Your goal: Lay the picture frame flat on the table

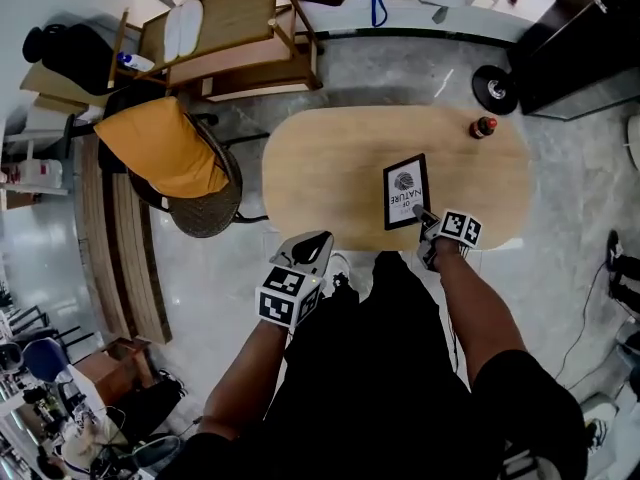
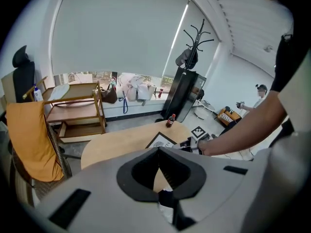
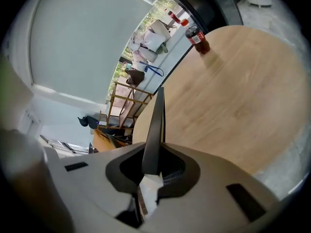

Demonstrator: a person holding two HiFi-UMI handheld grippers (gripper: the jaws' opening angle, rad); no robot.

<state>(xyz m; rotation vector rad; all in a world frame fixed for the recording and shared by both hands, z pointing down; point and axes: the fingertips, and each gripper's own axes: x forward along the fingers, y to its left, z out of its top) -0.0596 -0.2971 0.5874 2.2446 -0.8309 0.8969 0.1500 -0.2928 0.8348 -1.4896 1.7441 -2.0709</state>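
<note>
Where my right tongs [image 1: 428, 218] meet the picture frame [image 1: 406, 191], I record them clamped on its near corner. In the right gripper view the frame runs edge-on between the jaws. The frame is on the wooden surface [image 1: 330, 168], in its right half, with its printed face showing to the head view; I cannot tell whether it lies fully flat. My left tongs [image 1: 312, 248] are drawn together and empty, held off the surface's near edge. A dark bottle [image 1: 483, 127] stands upright, well apart from the frame.
</note>
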